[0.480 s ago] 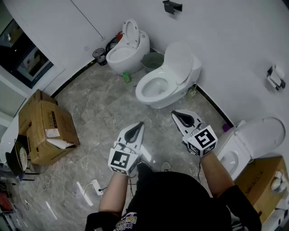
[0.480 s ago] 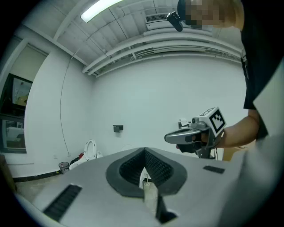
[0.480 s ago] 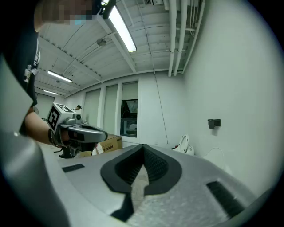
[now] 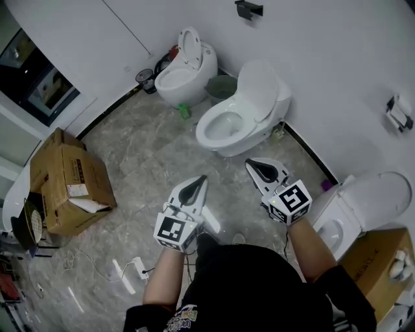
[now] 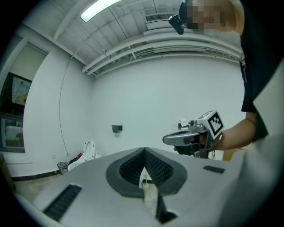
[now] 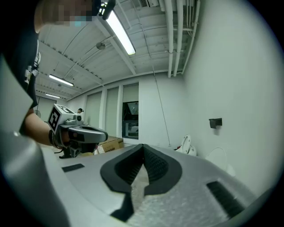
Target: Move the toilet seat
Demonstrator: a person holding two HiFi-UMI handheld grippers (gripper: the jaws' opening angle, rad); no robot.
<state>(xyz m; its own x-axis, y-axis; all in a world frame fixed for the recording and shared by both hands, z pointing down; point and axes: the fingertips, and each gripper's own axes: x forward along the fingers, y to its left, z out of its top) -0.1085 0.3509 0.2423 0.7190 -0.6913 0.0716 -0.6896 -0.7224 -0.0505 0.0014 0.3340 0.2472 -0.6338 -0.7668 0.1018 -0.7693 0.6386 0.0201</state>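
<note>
A white toilet (image 4: 227, 126) stands against the wall ahead of me, its lid (image 4: 257, 87) raised over the open bowl. Both grippers hover level over the floor short of it, side by side and apart. My left gripper (image 4: 201, 181) is shut with nothing between its jaws; its own view shows the ribbed pads (image 5: 133, 167) meeting at the tip. My right gripper (image 4: 251, 165) is also shut and empty, a little nearer the toilet. Each gripper appears in the other's view: the right gripper (image 5: 184, 138) and the left gripper (image 6: 82, 133).
A second toilet (image 4: 185, 68) with its lid up stands in the far corner beside a small bin (image 4: 143, 80). A third toilet (image 4: 363, 201) is close on my right. Cardboard boxes (image 4: 68, 185) sit at left, cables and a power strip (image 4: 133, 267) on the marble floor, and a dark holder (image 4: 248, 9) on the wall.
</note>
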